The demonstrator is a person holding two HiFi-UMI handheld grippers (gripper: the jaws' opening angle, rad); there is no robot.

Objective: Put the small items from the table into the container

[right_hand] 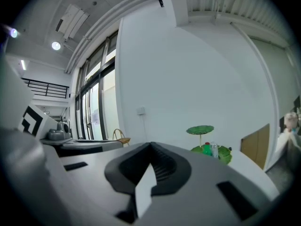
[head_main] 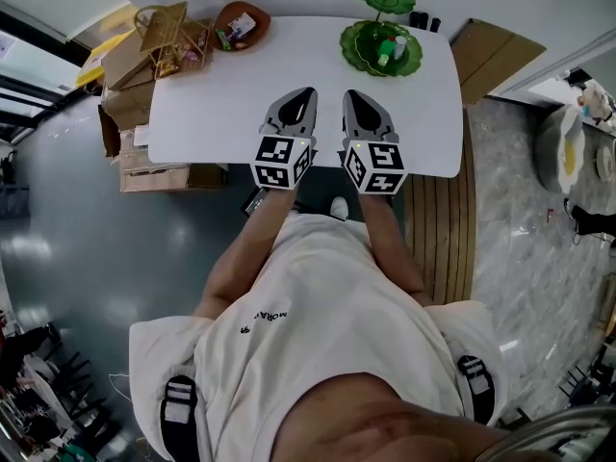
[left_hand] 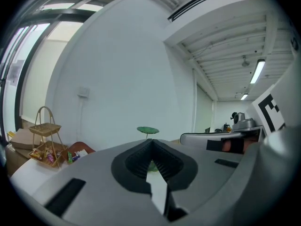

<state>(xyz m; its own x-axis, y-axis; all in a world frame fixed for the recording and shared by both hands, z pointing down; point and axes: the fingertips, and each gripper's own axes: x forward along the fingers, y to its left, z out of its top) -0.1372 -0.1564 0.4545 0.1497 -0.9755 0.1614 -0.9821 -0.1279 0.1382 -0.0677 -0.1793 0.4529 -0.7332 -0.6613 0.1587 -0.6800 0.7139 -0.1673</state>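
White table [head_main: 221,104] is topped by a green dish [head_main: 358,46], where 2 bottles [head_main: 393,50] are kept; left gripper [head_main: 310,92] and right gripper [head_main: 348,95] are clenched, empty.

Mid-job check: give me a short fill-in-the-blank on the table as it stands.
The left gripper and right gripper both have their jaws ____.
The green tiered tray stands at the white table's far ____ corner.
The small bottles stand on that tray's ____ tier.
Missing: shut; right; lower.
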